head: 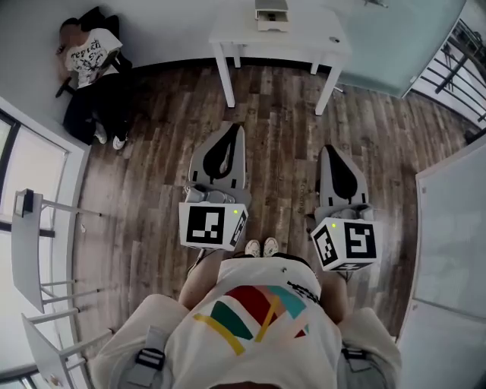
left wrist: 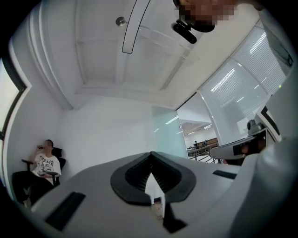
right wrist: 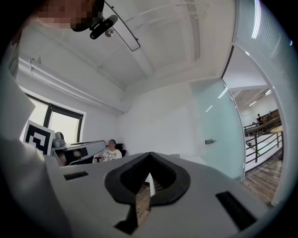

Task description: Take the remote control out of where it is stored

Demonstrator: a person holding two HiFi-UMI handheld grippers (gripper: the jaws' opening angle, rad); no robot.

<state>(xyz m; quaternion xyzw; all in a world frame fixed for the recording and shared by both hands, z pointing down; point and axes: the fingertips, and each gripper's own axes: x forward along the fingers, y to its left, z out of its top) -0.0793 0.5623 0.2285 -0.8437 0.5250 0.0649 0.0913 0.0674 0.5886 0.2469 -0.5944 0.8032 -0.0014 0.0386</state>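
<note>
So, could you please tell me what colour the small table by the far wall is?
White. The table shows best in the head view.

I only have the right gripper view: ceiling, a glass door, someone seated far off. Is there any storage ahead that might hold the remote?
Observer: The head view shows a white table ahead, with a small white box, maybe drawers, on top. No remote is in sight.
Operator: Is the left tool free?
Observer: Yes. The left tool is shut, with nothing between its jaws.
Operator: Are we at the table?
Observer: No. Both tools, the right tool included, hang over bare wood floor, short of the table.
</note>
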